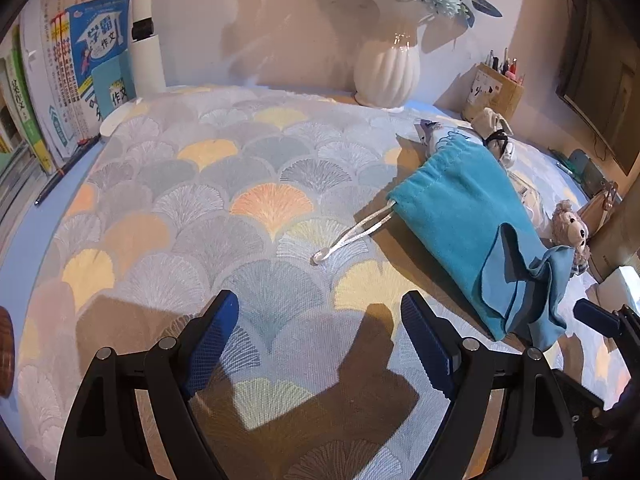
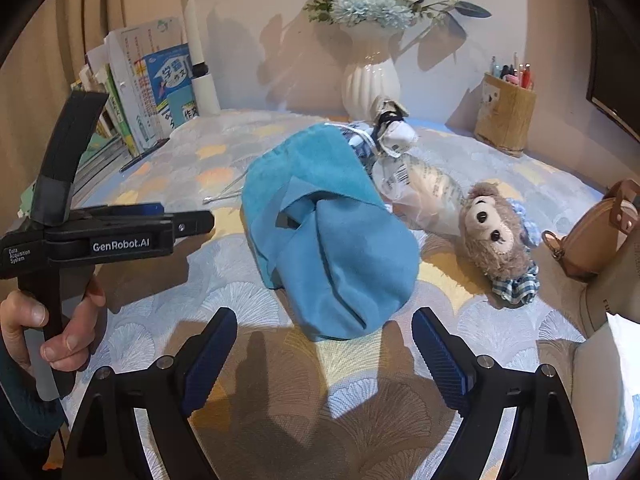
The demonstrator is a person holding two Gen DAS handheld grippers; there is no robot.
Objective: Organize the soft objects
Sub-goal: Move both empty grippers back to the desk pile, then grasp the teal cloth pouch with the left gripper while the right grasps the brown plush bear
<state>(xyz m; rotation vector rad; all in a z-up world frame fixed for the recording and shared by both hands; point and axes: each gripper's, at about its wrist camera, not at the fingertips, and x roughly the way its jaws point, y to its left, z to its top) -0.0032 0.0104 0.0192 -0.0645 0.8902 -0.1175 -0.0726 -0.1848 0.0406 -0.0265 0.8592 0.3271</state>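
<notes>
A teal drawstring pouch lies on the patterned tablecloth, its white cord trailing left. A folded blue cloth rests over the pouch's near end. Beside it lies a plush bear and a plastic-wrapped item. My right gripper stands open just short of the blue cloth, with nothing between its fingers. My left gripper is open over bare tablecloth, left of the pouch; the right wrist view shows it side-on, held by a hand.
A white vase of flowers stands at the back wall, a pen holder at the back right. Books and a white lamp post line the left. A tan round bag sits at the right edge.
</notes>
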